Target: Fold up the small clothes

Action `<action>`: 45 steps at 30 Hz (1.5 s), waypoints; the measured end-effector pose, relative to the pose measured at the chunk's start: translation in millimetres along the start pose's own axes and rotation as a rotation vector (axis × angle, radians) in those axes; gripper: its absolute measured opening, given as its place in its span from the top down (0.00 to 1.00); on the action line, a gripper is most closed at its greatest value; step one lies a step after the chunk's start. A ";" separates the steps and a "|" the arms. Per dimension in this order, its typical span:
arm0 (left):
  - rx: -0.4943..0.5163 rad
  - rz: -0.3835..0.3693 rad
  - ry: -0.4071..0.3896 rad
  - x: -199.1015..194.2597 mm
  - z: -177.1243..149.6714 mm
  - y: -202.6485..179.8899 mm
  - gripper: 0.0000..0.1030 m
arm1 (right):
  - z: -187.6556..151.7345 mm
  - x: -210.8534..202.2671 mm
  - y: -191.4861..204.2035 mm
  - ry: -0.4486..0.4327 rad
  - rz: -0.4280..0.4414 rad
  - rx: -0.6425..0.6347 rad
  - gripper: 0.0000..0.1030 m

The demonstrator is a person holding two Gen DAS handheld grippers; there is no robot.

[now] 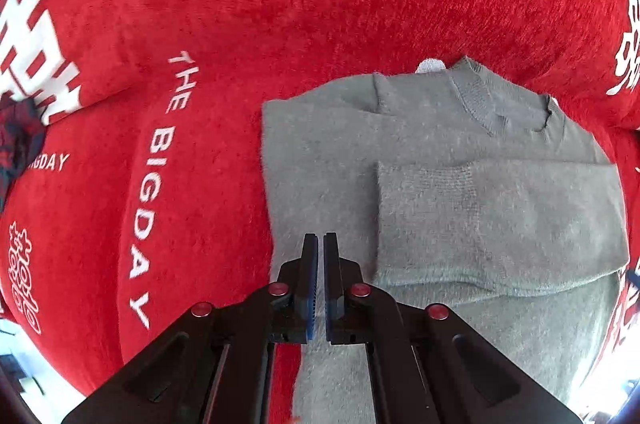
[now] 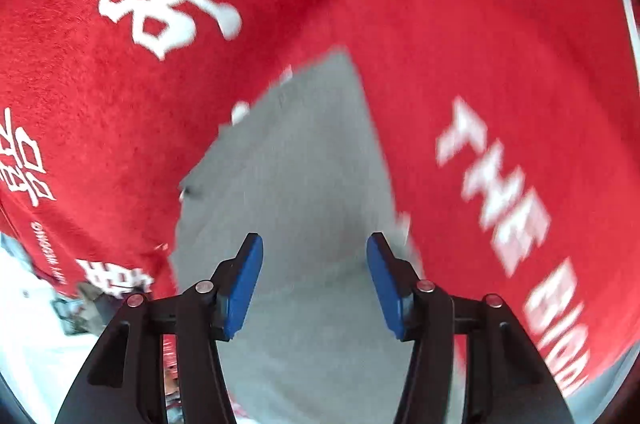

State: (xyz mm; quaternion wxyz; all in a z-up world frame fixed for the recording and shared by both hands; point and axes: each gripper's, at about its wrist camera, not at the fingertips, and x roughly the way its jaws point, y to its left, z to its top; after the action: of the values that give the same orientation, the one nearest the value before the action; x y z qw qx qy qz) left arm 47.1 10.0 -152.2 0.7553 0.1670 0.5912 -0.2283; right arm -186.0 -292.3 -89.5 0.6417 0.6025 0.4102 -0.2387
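Observation:
A small grey sweater (image 1: 440,183) lies on a red fleece blanket (image 1: 280,3), its ribbed collar (image 1: 480,99) at the far end. One sleeve (image 1: 500,216) is folded flat across the body. My left gripper (image 1: 319,238) hangs over the sweater's left part, pointing steeply down, its blue pads shut with nothing seen between them. In the blurred right wrist view the same grey sweater (image 2: 288,163) stretches away ahead. My right gripper (image 2: 314,244) stands open above it, with only the cloth below showing between its fingers.
The red blanket (image 2: 440,23) carries white printed characters and the words THE BIGDAY (image 1: 160,159). A dark patterned cloth (image 1: 20,135) lies at its left edge. Beyond the blanket's edge, a white surface with small items (image 2: 24,304) shows at lower left.

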 end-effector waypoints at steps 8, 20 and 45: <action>0.000 0.042 -0.037 -14.6 -10.8 0.7 0.01 | 2.6 26.6 -3.2 0.015 -0.072 -0.011 0.94; -0.080 -0.012 -0.037 -61.1 25.1 39.7 0.01 | -42.7 36.8 59.1 0.136 -0.034 -0.214 0.58; -0.124 -0.077 -0.097 -119.2 7.0 83.1 0.01 | -117.4 193.0 133.7 0.353 0.139 -0.102 0.89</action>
State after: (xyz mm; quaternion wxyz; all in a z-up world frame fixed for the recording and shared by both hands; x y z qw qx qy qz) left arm 74.5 93.7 -36.4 0.7826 0.0858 0.5728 -0.2281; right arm -1.0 -120.9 -162.1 0.6043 0.6286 0.4855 -0.0636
